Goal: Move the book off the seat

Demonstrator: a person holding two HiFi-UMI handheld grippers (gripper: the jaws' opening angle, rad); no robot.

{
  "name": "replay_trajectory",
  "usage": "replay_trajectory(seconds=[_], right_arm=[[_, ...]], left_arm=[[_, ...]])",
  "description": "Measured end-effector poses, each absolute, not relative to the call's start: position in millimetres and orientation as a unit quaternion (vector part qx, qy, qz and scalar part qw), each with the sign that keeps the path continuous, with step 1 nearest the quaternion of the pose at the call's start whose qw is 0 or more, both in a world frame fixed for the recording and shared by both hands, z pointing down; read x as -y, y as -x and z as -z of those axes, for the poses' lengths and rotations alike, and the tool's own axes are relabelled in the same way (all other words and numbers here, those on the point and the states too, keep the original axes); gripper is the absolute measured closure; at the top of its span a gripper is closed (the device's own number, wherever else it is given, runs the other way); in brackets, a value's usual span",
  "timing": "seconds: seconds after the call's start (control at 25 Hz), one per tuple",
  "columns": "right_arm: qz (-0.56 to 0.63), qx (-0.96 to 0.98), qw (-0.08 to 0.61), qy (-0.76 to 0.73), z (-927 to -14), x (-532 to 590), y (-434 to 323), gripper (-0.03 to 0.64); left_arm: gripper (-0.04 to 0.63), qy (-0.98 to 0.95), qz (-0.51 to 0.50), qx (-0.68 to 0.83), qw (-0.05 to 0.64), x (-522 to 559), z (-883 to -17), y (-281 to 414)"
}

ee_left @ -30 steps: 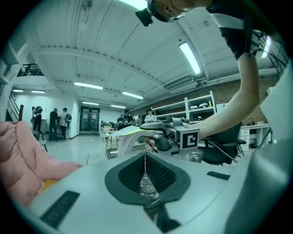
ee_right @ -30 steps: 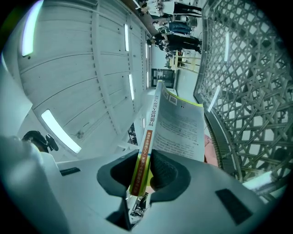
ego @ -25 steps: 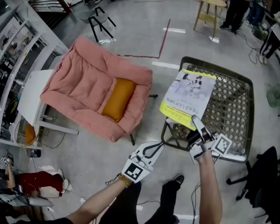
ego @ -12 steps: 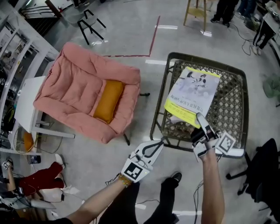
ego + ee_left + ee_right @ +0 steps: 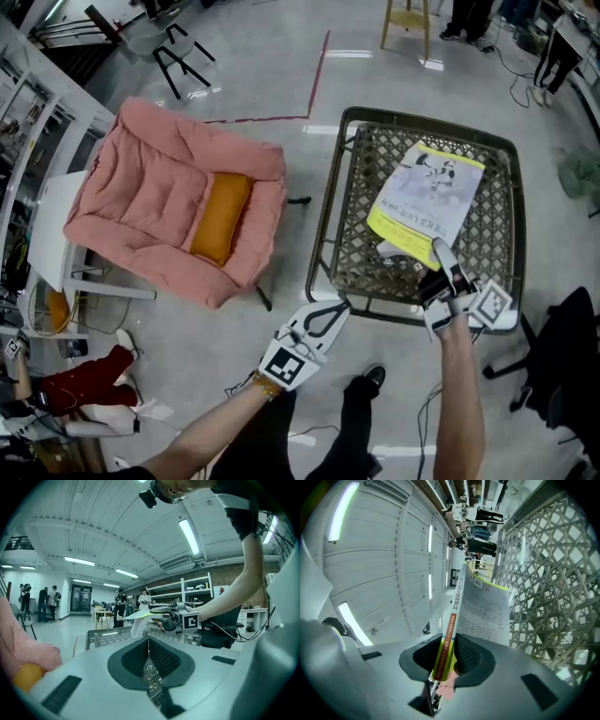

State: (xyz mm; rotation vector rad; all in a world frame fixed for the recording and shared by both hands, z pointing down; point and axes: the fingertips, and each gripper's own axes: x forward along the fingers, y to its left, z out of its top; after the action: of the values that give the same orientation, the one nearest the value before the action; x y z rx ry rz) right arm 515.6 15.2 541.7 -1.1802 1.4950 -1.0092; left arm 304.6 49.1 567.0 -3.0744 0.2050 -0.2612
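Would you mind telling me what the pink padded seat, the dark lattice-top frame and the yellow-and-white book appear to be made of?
Pink padded seat: soft matte fabric, judging by its quilted seams and puffy edges.
Dark lattice-top frame: woven strips, perhaps rattan or plastic wicker, inside a rim that looks like metal.
Yellow-and-white book: paper with a smooth printed cover that curves slightly.

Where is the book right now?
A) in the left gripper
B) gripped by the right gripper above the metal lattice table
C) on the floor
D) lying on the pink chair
B: the right gripper clamps the book by its spine, over the metal lattice table.
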Motion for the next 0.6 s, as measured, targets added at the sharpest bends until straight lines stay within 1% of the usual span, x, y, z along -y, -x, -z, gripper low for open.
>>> replay_trajectory(seconds=[0.6], right_arm=[[0.417,-0.569,0.468,0.532,-587.0,-60.8,-575.4,0.535]], left_arm=[[0.595,0.993,0.098,-0.054,0.031,-72.6,-574.9,-330.1]])
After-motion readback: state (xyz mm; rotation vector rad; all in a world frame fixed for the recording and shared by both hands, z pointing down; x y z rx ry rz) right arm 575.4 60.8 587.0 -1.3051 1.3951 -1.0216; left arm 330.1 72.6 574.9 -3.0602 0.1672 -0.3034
